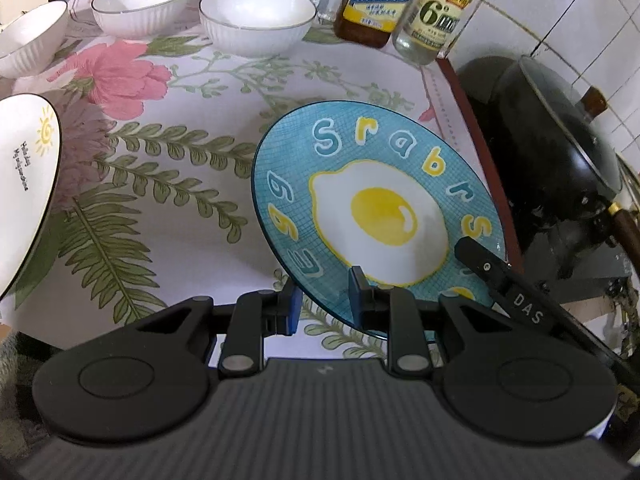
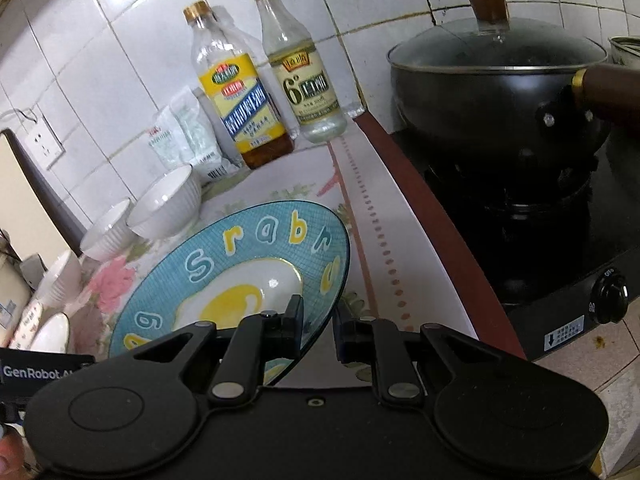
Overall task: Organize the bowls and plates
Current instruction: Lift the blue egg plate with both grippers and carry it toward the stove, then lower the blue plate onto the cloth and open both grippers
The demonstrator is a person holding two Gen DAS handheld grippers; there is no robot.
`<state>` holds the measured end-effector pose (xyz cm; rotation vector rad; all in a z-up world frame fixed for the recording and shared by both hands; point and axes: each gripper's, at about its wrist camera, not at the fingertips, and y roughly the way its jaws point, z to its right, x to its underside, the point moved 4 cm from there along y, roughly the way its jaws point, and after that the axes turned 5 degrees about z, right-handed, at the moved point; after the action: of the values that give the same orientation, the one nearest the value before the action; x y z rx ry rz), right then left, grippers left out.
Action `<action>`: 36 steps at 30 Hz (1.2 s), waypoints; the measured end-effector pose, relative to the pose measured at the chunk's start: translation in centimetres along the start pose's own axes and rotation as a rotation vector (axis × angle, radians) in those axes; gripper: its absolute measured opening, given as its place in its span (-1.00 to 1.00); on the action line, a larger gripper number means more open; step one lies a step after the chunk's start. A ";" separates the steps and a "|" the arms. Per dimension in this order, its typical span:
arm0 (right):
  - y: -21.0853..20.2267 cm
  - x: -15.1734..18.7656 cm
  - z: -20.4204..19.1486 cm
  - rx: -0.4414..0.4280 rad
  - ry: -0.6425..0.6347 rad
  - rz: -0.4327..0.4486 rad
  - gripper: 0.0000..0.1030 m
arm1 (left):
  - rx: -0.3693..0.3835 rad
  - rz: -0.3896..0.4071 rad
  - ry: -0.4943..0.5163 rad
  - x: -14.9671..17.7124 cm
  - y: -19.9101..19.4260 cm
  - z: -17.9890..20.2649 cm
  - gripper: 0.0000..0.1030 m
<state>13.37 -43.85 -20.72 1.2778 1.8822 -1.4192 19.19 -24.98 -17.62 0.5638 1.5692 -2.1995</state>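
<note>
- Left hand-held gripper [image 1: 326,300] clamps the near rim of the round blue ceramic plate with fried-egg print [image 1: 372,216].
- Right hand-held gripper [image 2: 318,320] grips the same plate's right rim, tilted above the floral-covered bench [image 1: 180,208].

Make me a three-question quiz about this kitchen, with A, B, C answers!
1. Where is the black pot?
A. on the stove
B. in a sink
C. on the floor

2. How many bottles stand by the tiled wall?
A. one
B. two
C. five

3. The egg plate is:
A. lying flat
B. held up by both tools
C. broken

Answers:
1 A, it sits on the burner.
2 B, one holds brown liquid, one clear.
3 B, the left tool and the right tool pinch its rim, and it is tilted.
</note>
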 end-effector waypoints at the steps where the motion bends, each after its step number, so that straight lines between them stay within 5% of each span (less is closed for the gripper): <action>1: 0.1 0.2 -0.1 0.003 -0.007 -0.002 -0.63 | 0.004 0.001 -0.004 0.1 0.0 -0.1 -0.57; 7: 0.0 0.5 0.2 0.001 0.021 -0.019 -0.62 | 0.012 -0.036 -0.022 0.1 0.5 -0.5 -0.57; 16: 0.0 0.7 -1.8 0.123 -0.033 -0.120 -0.46 | 0.009 -0.140 0.009 -0.3 -0.2 -0.9 -0.56; 21: -0.9 1.3 -2.8 0.126 0.033 -0.186 -0.15 | 0.028 -0.177 -0.016 -0.4 -2.4 -1.5 -0.55; 25: -2.5 1.9 -4.2 0.145 0.022 -0.174 -0.05 | 0.000 -0.182 0.049 -0.4 -4.4 -2.0 -0.53; 29: -4.6 1.6 -5.5 0.145 -0.012 -0.140 0.39 | 0.001 -0.174 0.097 -0.9 -6.7 -2.8 -0.41; 36: -7.7 0.5 -7.2 0.105 -0.091 -0.143 0.42 | -0.038 -0.115 0.238 -1.9 -11.3 -3.9 -0.20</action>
<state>7.64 -37.32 -14.67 1.1239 1.8925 -1.6411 15.31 -17.71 -8.74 0.7648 1.8005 -2.2479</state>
